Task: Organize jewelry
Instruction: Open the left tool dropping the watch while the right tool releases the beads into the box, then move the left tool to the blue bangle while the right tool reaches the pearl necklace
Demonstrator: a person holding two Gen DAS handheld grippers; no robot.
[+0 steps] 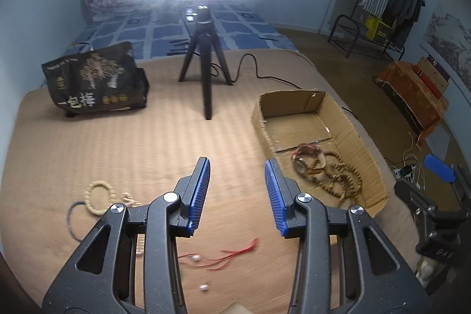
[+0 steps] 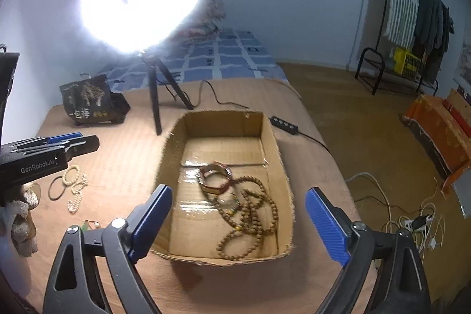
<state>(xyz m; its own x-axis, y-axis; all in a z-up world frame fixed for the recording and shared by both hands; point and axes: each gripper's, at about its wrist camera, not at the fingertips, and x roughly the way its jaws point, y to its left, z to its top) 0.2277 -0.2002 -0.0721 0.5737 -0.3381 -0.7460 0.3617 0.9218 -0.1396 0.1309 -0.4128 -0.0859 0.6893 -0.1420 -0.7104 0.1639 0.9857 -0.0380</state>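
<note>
Home bedroom: bed [image 2: 229, 58], clothes rack [image 2: 412, 28].

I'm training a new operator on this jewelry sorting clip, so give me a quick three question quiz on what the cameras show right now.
1. True or false: the cardboard box already holds jewelry.
2. Multiple choice: the cream bead bracelet lies A) inside the box, B) on the brown cloth outside the box, C) between gripper fingers.
3. Fill in: both the left hand-held gripper and the right hand-held gripper are ____ and hold nothing.

Key:
1. True: the brown bead strands and a reddish bangle lie on its floor.
2. B
3. open
</note>
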